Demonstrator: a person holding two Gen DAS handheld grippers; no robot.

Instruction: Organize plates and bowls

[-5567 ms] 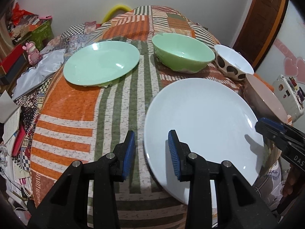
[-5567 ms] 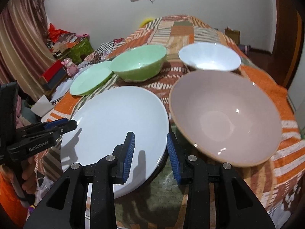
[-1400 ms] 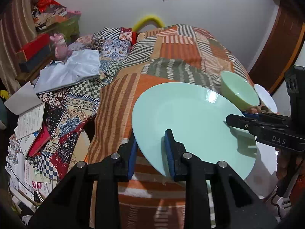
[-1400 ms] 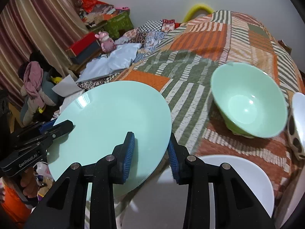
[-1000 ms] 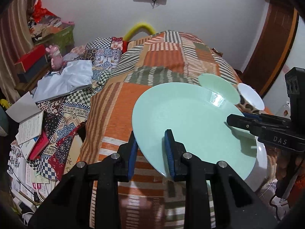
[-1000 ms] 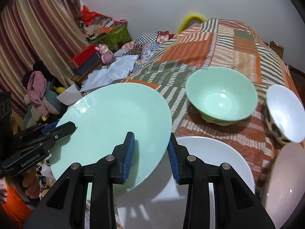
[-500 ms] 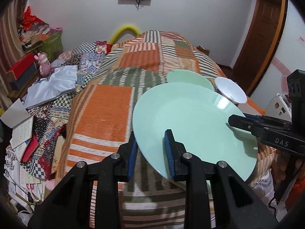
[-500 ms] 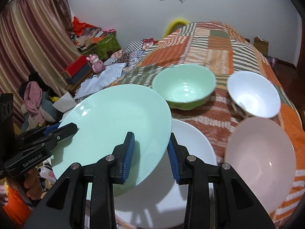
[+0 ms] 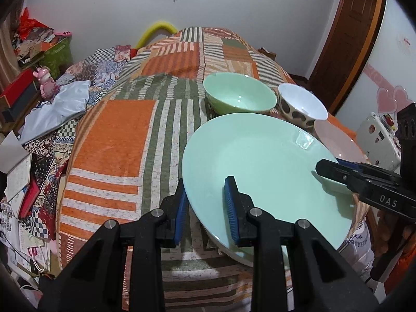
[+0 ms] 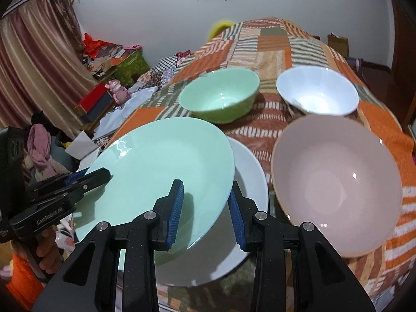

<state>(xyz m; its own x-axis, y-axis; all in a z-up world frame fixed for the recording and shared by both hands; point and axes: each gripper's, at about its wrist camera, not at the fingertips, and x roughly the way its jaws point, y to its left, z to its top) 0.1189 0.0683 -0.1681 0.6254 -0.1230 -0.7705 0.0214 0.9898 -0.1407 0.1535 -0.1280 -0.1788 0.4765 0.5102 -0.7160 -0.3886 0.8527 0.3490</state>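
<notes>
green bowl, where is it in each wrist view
Left wrist: the green bowl sits upper centre, just beyond the far rim of the green plate.
Right wrist: the green bowl sits upper centre, behind the plate.
Shared landmark: the white bowl stands immediately to its right in both.

Mint-green plate (image 9: 265,161), orange-striped patchwork cloth (image 9: 117,140)

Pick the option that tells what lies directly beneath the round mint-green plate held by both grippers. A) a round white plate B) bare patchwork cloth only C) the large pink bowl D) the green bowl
A: in the right wrist view the round mint-green plate, clamped at its edges by the left gripper and the right gripper, overlaps a round white plate on the cloth.
</notes>
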